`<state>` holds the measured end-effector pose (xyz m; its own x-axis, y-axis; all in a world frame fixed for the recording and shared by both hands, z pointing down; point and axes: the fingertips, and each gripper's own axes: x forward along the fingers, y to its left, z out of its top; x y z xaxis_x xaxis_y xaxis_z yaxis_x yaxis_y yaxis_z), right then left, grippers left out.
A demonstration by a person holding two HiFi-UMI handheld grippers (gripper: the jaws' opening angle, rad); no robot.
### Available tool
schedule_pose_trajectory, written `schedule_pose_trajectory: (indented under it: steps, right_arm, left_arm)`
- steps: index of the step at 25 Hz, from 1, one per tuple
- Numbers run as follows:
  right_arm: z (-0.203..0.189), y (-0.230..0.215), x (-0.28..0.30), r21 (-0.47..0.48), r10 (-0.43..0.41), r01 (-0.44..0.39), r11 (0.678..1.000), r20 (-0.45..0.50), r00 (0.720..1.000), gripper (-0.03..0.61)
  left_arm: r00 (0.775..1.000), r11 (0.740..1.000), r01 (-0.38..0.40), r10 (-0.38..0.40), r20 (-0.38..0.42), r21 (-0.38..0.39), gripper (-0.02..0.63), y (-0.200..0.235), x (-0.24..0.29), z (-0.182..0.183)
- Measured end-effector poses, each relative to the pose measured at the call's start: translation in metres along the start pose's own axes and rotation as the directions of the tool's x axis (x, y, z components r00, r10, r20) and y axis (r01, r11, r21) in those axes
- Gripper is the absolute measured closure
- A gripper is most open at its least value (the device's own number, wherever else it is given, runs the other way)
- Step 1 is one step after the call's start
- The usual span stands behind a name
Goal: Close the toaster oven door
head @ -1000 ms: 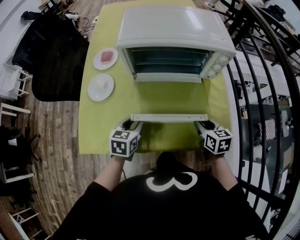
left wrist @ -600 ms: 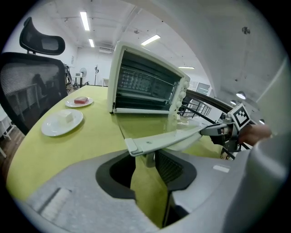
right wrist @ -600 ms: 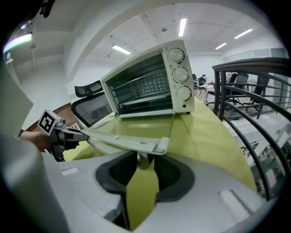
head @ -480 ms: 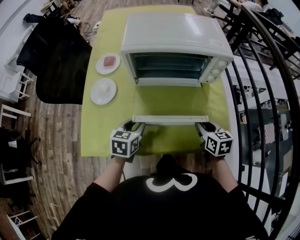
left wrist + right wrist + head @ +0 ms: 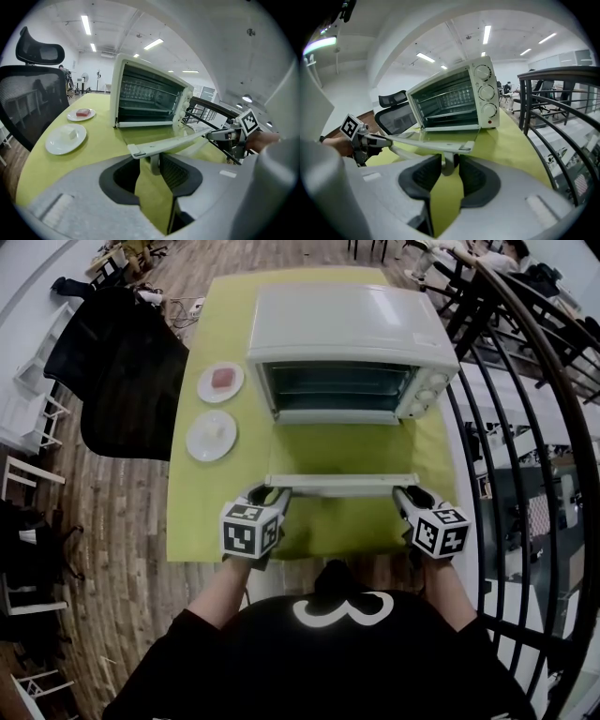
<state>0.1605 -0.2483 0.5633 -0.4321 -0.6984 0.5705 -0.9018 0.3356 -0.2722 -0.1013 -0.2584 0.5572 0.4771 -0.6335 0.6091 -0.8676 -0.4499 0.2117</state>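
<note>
The white toaster oven [image 5: 352,324] stands on the green table with its glass door [image 5: 342,451] hanging open toward me. The door's white handle bar [image 5: 342,484] runs across in front of me, lifted a little off the table. My left gripper [image 5: 272,493] is closed around the handle's left post, which shows between its dark pads in the left gripper view [image 5: 152,161]. My right gripper [image 5: 405,493] is closed on the right post, again between the pads in the right gripper view [image 5: 450,164]. The oven's cavity is open with its rack visible [image 5: 150,96].
Two white plates lie left of the oven, one with a pink piece [image 5: 221,382] and one with a white piece [image 5: 211,435]. A black office chair [image 5: 131,371] stands beyond the table's left edge. Black railing bars [image 5: 525,427] run close along the right.
Both grippers have risen together with the handle, and the door has tilted up from lying flat, its handle now closer to the oven front.
</note>
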Motion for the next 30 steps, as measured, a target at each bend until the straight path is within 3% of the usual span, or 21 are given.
schedule_pose_trajectory:
  steps: [12,30]
  right_arm:
    - [0.029,0.004,-0.012,0.005,0.009,-0.009,1.000,0.063,0.998,0.457]
    - [0.080,0.011,-0.025,0.006,0.048,-0.049,0.999,0.132,0.990,0.459]
  left_arm:
    - [0.998,1.000,-0.010,0.009,0.058,0.025,0.500,-0.005,-0.009,0.031]
    - [0.991,1.000,-0.002,0.005,0.131,-0.019,0.499,-0.002,-0.025,0.082]
